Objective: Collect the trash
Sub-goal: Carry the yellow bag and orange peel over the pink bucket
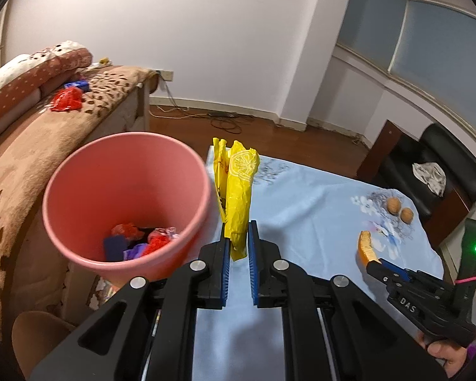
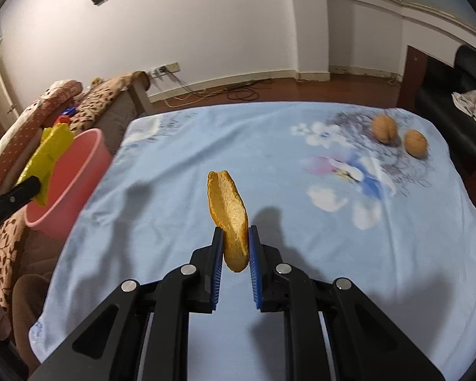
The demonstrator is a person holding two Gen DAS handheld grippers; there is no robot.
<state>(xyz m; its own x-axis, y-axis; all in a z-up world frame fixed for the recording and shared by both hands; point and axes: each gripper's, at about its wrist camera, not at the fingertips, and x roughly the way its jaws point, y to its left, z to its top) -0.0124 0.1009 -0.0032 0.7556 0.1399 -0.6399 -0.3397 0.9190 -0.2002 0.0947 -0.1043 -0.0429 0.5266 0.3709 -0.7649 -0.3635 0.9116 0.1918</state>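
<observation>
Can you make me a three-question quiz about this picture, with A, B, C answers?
1. Where is the pink bin?
A. left of the blue tablecloth
B. on the black chair
C. under the window

2. How many walnuts lie on the tablecloth?
A. none
B. two
C. five

3. What does the right tool hold?
A. a red wrapper
B. nothing
C. an orange peel

Answers:
A, the bin stands beside the cloth's left edge.
B, two round walnuts sit together near the far right corner.
C, the orange peel is pinched between its blue pads, while the left tool holds a yellow bag.
</observation>
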